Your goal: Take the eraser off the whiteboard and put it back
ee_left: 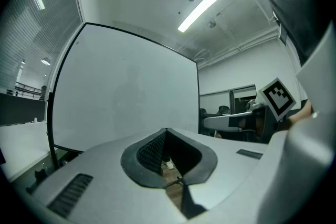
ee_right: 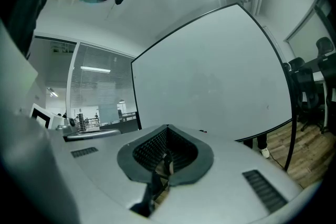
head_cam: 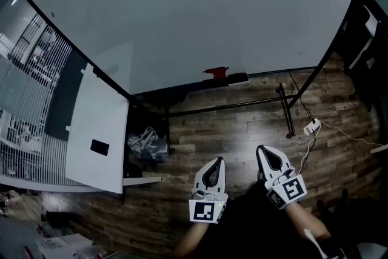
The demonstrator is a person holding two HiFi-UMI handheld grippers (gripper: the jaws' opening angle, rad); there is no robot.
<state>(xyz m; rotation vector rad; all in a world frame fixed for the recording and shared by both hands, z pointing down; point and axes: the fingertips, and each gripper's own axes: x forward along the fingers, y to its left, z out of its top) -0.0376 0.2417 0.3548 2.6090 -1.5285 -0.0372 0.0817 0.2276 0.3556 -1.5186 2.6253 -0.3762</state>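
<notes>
Whiteboard (head_cam: 200,9) fills the upper part of the head view, standing on a black frame over the wooden floor (head_cam: 242,130). The board surface appears blank.

Eraser location: the red eraser (head_cam: 215,73) sits at the lower edge of the whiteboard, just beside a dark oblong item (head_cam: 239,77). Whether it rests on a ledge or clings to the board itself cannot be told.

Left tongs (head_cam: 218,160): held level near the bottom of the head view, pointing toward the board and well apart from the eraser. In the left gripper view the two jaws meet at their tips, with nothing between them.

Right tongs (head_cam: 262,149): held level just beside the left tongs, also pointing toward the board and well apart from the eraser. In the right gripper view the jaws are fully together and grip nothing.

Other items: a white plug block (head_cam: 312,126) with a trailing cable lies on the floor near the frame's foot. A crumpled bag (head_cam: 145,144) lies on the floor beside a white panel (head_cam: 97,118).
</notes>
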